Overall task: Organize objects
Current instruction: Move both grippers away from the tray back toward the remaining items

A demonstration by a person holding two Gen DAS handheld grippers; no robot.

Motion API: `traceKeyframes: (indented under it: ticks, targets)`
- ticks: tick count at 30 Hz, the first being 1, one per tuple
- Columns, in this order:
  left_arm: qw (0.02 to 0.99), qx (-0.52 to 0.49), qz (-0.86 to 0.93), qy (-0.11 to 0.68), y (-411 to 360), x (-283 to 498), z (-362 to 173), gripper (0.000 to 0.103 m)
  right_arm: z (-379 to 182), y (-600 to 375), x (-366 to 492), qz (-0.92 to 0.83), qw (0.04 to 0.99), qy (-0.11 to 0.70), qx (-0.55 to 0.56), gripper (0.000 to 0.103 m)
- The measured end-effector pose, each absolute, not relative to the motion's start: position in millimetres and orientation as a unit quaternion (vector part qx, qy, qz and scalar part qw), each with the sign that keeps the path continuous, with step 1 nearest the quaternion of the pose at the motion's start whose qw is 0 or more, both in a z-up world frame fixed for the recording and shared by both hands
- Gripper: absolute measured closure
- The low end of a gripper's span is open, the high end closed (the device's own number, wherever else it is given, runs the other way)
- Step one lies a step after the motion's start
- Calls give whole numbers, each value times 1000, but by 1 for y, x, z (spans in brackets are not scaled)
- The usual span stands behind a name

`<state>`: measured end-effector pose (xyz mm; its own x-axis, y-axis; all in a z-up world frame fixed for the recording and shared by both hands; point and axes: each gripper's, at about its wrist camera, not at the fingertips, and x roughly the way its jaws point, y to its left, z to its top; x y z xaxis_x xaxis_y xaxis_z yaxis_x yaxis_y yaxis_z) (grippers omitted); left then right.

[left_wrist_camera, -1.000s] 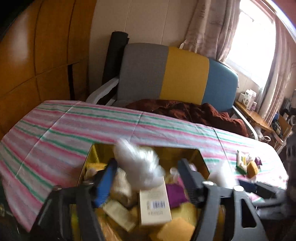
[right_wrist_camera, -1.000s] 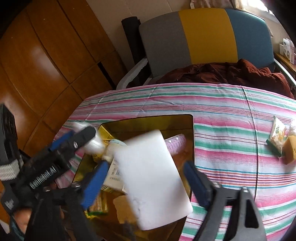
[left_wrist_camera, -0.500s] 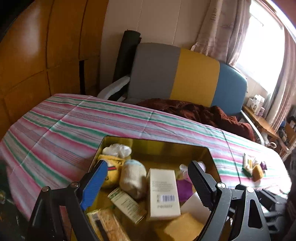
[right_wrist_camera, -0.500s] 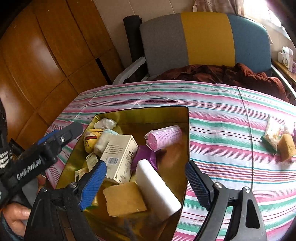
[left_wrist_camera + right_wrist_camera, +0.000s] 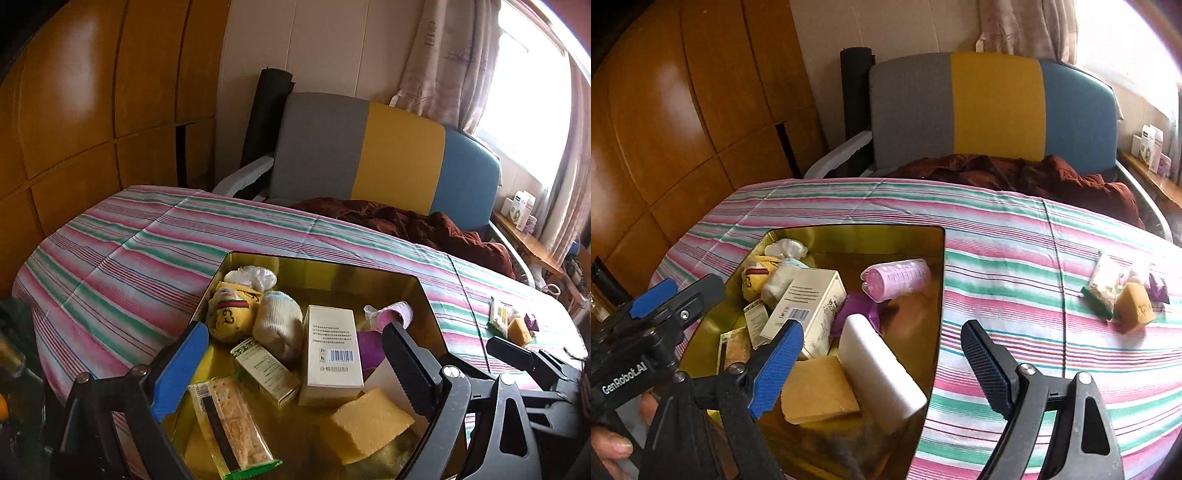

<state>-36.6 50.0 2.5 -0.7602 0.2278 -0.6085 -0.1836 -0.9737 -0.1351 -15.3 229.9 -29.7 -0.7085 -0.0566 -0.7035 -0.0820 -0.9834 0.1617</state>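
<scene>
From the left wrist, the left gripper (image 5: 295, 363) has just been opening; its jaws gape empty over the gold tin (image 5: 321, 264), the white bundle (image 5: 255, 275) dropped in since earlier. From the right wrist, the right gripper (image 5: 882, 363) stands wide and empty above the white block (image 5: 882, 373), now lying inside; a few items (image 5: 1123, 291) wait on the tablecloth (image 5: 1015, 266).

The gold tin (image 5: 325, 267) is glossy, mirror-like metal; the striped tablecloth (image 5: 129, 236) is matt woven cloth; the far wall panels (image 5: 74, 110) are polished wood; the box (image 5: 330, 354) is smooth card, the sponge (image 5: 369, 424) porous and rough
</scene>
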Motion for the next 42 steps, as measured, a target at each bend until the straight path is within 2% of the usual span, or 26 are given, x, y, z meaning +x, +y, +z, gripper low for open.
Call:
traceKeyframes:
  ticks: [22, 42]
  targets:
    - [148, -336, 930, 13, 82, -18, -3, 7, -34, 275, -2, 915, 69, 110, -381, 14]
    - [198, -344, 916, 57, 131, -15, -4, 7, -24, 384, 9, 896, 156, 124, -398, 14]
